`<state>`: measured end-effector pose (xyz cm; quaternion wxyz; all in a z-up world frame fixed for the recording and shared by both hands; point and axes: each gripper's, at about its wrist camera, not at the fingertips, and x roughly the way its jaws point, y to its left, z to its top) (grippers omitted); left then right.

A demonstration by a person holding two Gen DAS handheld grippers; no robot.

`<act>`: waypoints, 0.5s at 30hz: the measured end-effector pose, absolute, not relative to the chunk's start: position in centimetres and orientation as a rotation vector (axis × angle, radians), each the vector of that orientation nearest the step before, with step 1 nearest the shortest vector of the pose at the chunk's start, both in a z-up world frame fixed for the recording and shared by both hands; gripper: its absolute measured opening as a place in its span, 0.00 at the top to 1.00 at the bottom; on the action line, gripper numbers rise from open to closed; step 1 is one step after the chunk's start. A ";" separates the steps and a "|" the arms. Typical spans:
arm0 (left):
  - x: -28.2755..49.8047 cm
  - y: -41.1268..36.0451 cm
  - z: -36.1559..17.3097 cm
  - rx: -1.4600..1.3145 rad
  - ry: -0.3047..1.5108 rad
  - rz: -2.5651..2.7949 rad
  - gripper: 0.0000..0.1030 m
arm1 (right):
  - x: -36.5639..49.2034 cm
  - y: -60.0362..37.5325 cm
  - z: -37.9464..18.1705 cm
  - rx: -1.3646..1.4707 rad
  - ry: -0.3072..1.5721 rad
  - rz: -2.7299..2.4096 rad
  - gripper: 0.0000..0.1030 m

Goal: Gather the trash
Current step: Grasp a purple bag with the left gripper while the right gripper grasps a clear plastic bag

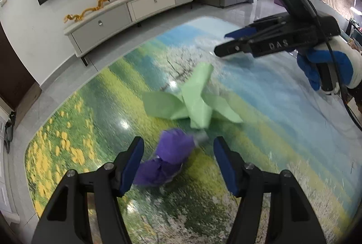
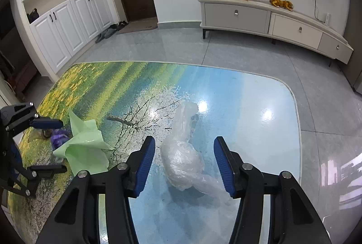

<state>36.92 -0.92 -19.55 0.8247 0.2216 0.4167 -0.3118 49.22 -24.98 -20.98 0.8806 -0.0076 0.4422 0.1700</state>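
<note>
A crumpled purple wrapper (image 1: 167, 158) lies on the landscape-printed table (image 1: 271, 130), between the fingers of my open left gripper (image 1: 178, 149). A creased light-green sheet (image 1: 194, 99) lies just beyond it. In the right wrist view a clear crumpled plastic bag (image 2: 185, 153) lies between the fingers of my open right gripper (image 2: 184, 151). The green sheet (image 2: 83, 146), the purple wrapper (image 2: 58, 137) and my left gripper (image 2: 52, 146) show at the left. My right gripper (image 1: 228, 44) shows at the upper right of the left wrist view.
The table's far rounded edge (image 2: 203, 64) borders a grey tiled floor. A low TV cabinet (image 2: 271, 20) with golden dragon figures stands at the wall under a television. White cupboards (image 2: 63, 13) and a dark door are at the left.
</note>
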 end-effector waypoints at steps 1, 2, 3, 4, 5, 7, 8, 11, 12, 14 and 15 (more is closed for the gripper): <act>36.8 -0.9 -19.7 0.476 0.889 -0.659 0.40 | 49.2 -25.0 -21.1 -0.017 0.924 0.356 0.62; 36.8 -0.9 -19.9 0.476 0.894 -0.656 0.41 | 49.0 -25.0 -21.2 -0.021 0.928 0.357 0.66; 36.6 -0.9 -20.1 0.471 0.903 -0.655 0.48 | 48.9 -25.0 -21.3 -0.024 0.929 0.358 0.69; 36.5 -1.0 -20.2 0.464 0.909 -0.654 0.58 | 48.5 -25.1 -21.3 -0.027 0.926 0.359 0.70; 36.5 -0.9 -20.3 0.450 0.918 -0.653 0.62 | 48.2 -25.2 -21.3 -0.026 0.925 0.360 0.70; 36.2 -0.8 -20.5 0.420 0.926 -0.642 0.72 | 47.4 -25.3 -21.3 -0.022 0.927 0.367 0.72; 36.0 -0.6 -20.4 0.404 0.919 -0.628 0.72 | 46.8 -25.4 -21.3 -0.025 0.928 0.369 0.72; 34.8 0.0 -20.2 0.354 0.895 -0.602 0.73 | 45.1 -25.7 -21.2 -0.014 0.933 0.381 0.72; 34.3 0.3 -20.2 0.339 0.886 -0.596 0.73 | 44.5 -25.9 -21.1 -0.006 0.933 0.385 0.72; 33.0 0.7 -19.7 0.310 0.867 -0.582 0.73 | 42.7 -26.2 -20.8 0.013 0.931 0.394 0.73; 32.3 0.8 -19.5 0.301 0.858 -0.572 0.73 | 42.2 -26.3 -20.7 0.014 0.929 0.395 0.73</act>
